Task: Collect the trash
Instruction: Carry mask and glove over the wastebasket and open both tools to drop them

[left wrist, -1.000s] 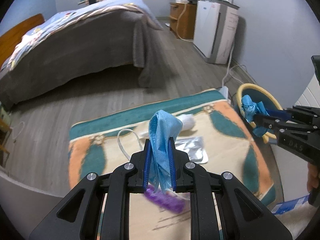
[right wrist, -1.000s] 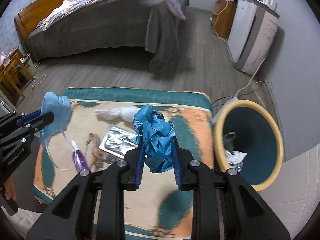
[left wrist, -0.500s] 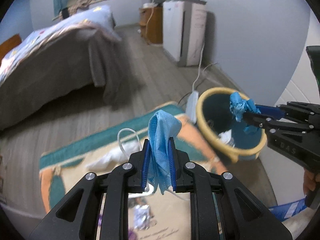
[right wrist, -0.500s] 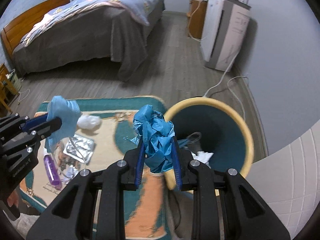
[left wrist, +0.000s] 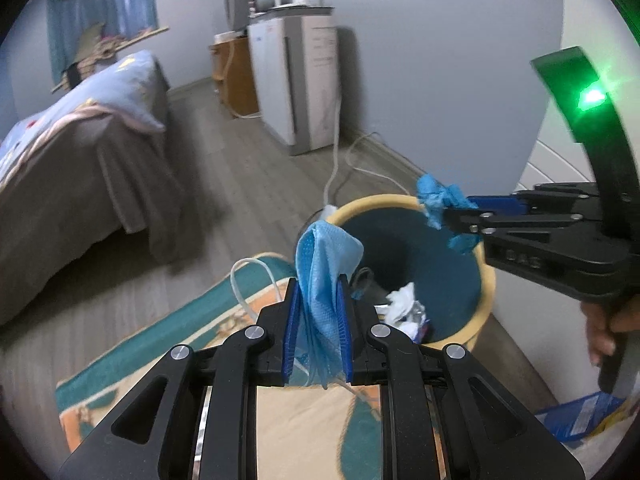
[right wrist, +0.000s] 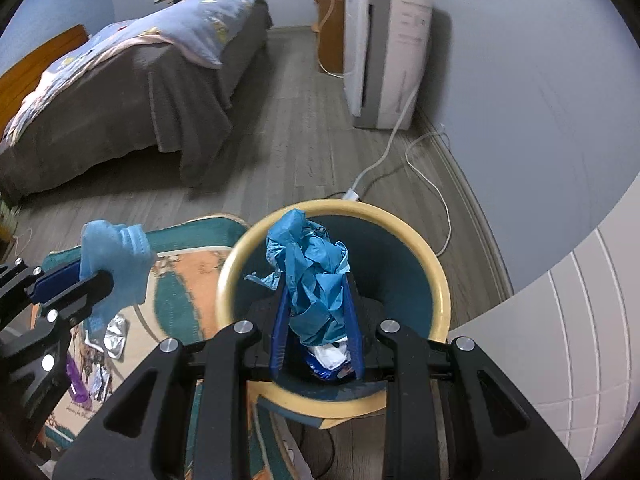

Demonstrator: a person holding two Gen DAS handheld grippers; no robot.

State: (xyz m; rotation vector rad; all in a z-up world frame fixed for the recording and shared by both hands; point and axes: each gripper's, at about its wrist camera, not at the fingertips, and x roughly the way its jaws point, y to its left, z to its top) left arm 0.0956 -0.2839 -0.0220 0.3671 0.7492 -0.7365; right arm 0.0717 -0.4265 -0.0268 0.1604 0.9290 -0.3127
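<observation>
The bed [right wrist: 120, 92] fills the far left of the room, well apart from the trash bin [right wrist: 438, 292], a round tub with a yellow rim and dark teal inside that stands on the floor just beside the patterned rug [right wrist: 176, 280]. The right gripper [right wrist: 316, 320] hangs over the bin's mouth, its jaws clamped on a crumpled blue glove [right wrist: 308, 272] whose long axis runs up out of the jaws toward the bin's far rim. The left gripper [left wrist: 318, 320] is at the bin's rug side, jaws clamped on a pale blue face mask [left wrist: 324, 276] that stands upright between them, its top folded over and a white ear loop [left wrist: 252, 280] curling away from the bin. Only the right wrist view shows the foil wrapper [right wrist: 114, 336] and purple bottle [right wrist: 76, 378] lying on the rug; the bottle is partly hidden behind the left gripper. White scraps [left wrist: 402, 304] lie blurred at the bin's bottom.
</observation>
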